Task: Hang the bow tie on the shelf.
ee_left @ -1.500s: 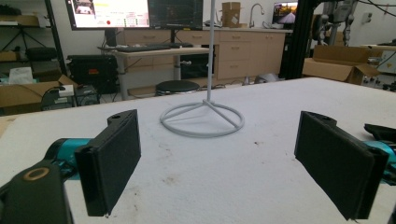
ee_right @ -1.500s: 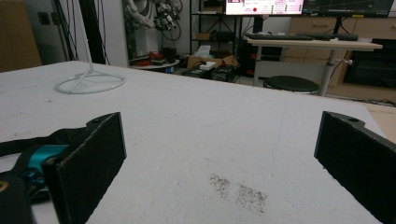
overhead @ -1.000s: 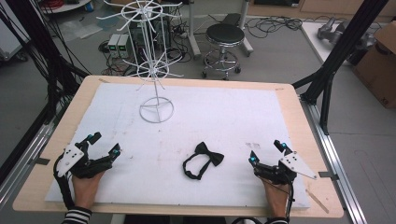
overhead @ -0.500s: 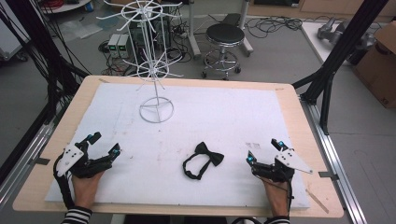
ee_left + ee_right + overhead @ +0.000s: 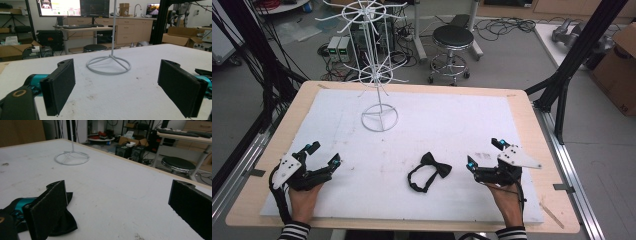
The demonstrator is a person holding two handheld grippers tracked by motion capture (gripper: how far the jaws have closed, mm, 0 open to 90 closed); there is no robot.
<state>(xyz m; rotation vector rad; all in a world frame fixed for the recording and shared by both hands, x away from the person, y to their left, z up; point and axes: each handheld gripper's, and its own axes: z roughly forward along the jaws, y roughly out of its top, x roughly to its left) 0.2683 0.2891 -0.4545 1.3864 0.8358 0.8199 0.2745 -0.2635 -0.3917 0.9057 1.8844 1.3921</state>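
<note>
Two tongs are held low over the white sheet covering the table (image 5: 272, 150), one in each hand at the near edge. The left tongs (image 5: 323, 153) are seen with jaws spread wide and nothing between them; in the left gripper view the two black pads (image 5: 60, 88) stand well apart over bare sheet. The right tongs (image 5: 484, 154) are likewise spread wide and empty, with the grey three-cornered plate uppermost.

A black bow tie (image 5: 430, 171) with its looped strap is laid flat on the sheet between the two tongs, nearer the right tongs and apart from both. In the right gripper view, part of the bow tie (image 5: 65, 218) is seen just behind the left-hand pad; contact cannot be told.

A white wire display stand (image 5: 379, 118) is placed upright on its ring base, ahead of the left tongs and well apart from both. Its ring base (image 5: 109, 65) is centred ahead between the left tongs' pads.

A round stool (image 5: 453, 36) is seen on the floor beyond the table.
</note>
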